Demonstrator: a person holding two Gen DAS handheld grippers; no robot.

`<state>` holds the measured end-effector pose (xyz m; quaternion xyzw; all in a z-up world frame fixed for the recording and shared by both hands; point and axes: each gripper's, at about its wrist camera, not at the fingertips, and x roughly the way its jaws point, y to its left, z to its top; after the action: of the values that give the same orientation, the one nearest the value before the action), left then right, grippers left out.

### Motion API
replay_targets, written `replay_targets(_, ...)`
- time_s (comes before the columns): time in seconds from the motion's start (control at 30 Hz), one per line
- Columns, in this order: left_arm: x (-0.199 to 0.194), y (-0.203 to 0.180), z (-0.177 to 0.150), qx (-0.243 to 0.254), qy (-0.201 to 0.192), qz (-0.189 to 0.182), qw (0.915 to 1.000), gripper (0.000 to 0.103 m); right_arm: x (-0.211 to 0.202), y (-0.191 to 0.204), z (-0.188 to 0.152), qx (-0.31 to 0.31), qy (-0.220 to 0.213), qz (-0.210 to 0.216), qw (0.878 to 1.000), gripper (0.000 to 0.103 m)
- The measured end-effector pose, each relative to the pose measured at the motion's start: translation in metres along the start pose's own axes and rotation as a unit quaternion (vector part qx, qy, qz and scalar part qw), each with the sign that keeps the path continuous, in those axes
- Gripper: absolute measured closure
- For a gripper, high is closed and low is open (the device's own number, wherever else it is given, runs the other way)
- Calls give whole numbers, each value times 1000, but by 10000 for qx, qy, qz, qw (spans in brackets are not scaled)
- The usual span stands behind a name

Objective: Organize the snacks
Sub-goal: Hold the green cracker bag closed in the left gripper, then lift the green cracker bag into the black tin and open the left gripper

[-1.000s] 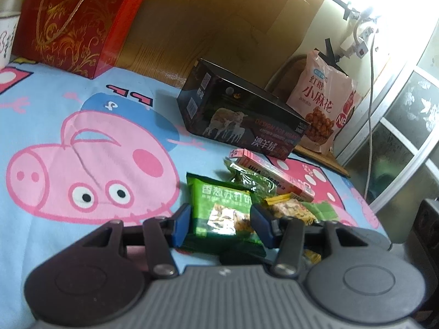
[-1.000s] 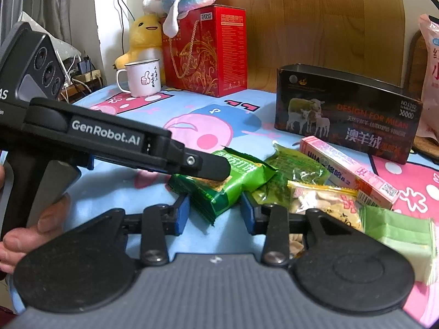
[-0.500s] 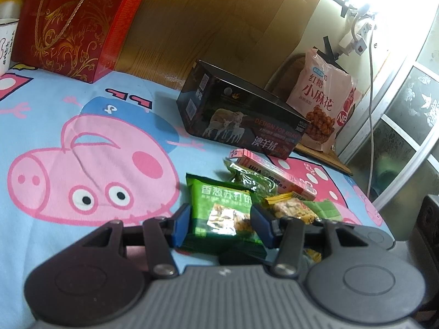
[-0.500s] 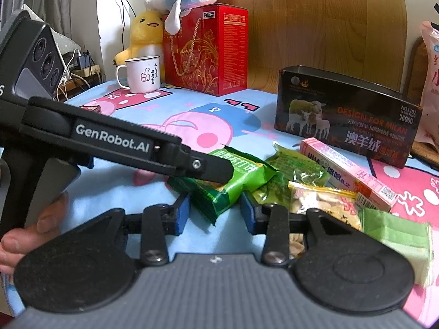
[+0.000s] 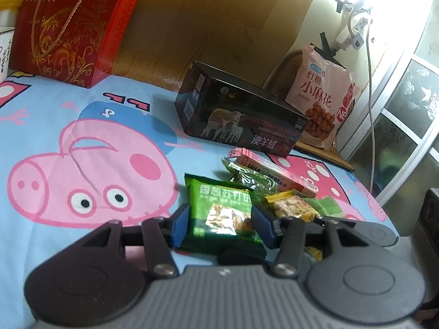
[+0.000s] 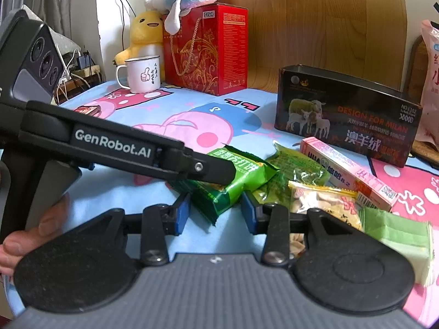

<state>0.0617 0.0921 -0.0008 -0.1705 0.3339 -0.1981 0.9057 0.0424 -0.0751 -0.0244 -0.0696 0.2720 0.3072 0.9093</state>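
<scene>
Two views. Left wrist: left tongs [image 5: 221,223] clamp the green cracker packet [image 5: 222,209] on the cartoon sheet [image 5: 55,126] (slippery foil could squirt free). Right wrist: right tongs [image 6: 215,211] part-open around its corner, pads apparently clear.

I see a glossy, crinkled green foil packet [image 5: 222,213], a shiny printed dark box [image 5: 241,120], matt cloth on the cartoon sheet [image 5: 82,142], smooth wood-grain panelling [image 6: 329,22], and a glossy enamel-looking mug [image 6: 142,74].
</scene>
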Motion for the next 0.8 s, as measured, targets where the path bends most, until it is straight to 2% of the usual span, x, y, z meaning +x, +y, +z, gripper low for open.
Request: replay_targets(0.8,0,-1,1,-20,15,-26,10000,52,-1,0,0,3,-4,7,10000,59)
